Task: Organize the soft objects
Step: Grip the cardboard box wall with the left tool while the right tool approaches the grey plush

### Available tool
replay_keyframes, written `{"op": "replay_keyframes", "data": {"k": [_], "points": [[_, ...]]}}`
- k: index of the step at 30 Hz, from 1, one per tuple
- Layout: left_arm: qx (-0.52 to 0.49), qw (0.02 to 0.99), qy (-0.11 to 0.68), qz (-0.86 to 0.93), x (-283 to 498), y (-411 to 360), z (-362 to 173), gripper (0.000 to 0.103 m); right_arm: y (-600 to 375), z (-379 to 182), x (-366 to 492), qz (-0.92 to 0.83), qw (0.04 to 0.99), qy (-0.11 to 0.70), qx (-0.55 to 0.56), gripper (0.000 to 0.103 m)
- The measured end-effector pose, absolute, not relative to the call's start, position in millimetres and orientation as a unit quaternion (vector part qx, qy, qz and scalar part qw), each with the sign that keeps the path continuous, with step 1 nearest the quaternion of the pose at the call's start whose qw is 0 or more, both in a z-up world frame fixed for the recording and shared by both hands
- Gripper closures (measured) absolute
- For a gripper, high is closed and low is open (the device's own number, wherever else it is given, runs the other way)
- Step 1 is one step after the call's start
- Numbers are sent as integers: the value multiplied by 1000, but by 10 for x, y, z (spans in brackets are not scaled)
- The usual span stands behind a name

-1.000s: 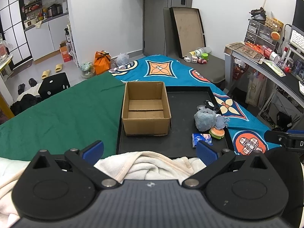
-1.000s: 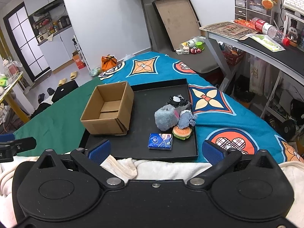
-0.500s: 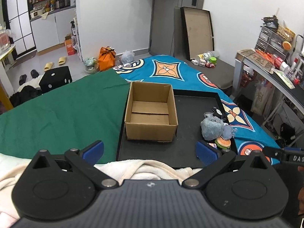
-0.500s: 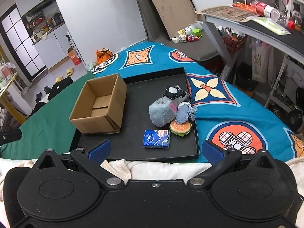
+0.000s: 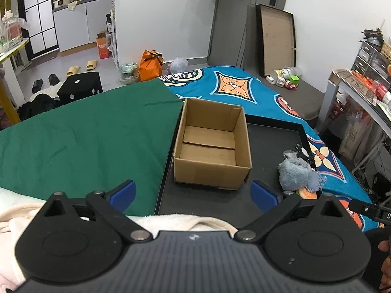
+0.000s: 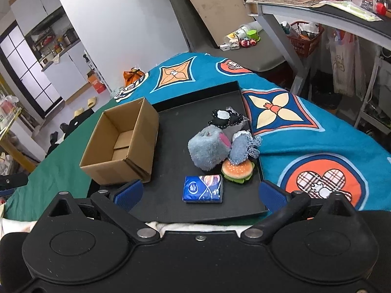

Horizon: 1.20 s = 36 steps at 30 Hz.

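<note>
An open empty cardboard box (image 5: 212, 146) (image 6: 122, 146) stands on the left of a black tray (image 5: 271, 141) (image 6: 171, 161). On the tray's right lie a grey plush (image 6: 209, 147) (image 5: 297, 173), a small grey-blue frilly soft piece (image 6: 240, 147), a black and white item (image 6: 223, 118), a burger toy (image 6: 237, 171) and a blue tissue pack (image 6: 202, 188). My left gripper (image 5: 193, 193) is open and empty, just short of the box. My right gripper (image 6: 200, 193) is open and empty, above the tissue pack.
The tray lies on a bed with a green cloth (image 5: 85, 141) on the left and a blue patterned cover (image 6: 305, 131) on the right. A cream blanket (image 5: 185, 222) lies at the near edge. A desk (image 6: 317, 5) stands at the right.
Both grippers have moved forward and closer to the tray. The left view has swung left toward the box. The right gripper now hangs over the tissue pack. Jaws stay open.
</note>
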<state>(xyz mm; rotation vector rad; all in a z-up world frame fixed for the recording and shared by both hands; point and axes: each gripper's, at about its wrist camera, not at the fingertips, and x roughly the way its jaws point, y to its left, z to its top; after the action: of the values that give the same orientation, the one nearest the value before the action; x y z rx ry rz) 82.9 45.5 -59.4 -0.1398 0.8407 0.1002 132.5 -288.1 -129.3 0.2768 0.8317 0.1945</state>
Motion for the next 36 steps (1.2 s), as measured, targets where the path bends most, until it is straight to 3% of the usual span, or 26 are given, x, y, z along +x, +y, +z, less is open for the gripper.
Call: {"op": "replay_keyframes", "data": {"k": [5, 18, 29, 36], "points": [[-68, 909, 407, 58, 979, 472, -710, 4, -2904, -1403, 1448, 90, 900, 399, 149, 7], [-85, 898, 423, 87, 1399, 591, -1011, 35, -2829, -1668, 1833, 93, 897, 406, 148, 8], [-93, 883, 444, 122, 1759, 680, -1325, 53, -2664, -1885, 2158, 96, 891, 424, 128, 8], [-88, 862, 484, 123, 2052, 691, -1559, 56, -2530, -1999, 2351, 85, 889, 442, 83, 8]]}}
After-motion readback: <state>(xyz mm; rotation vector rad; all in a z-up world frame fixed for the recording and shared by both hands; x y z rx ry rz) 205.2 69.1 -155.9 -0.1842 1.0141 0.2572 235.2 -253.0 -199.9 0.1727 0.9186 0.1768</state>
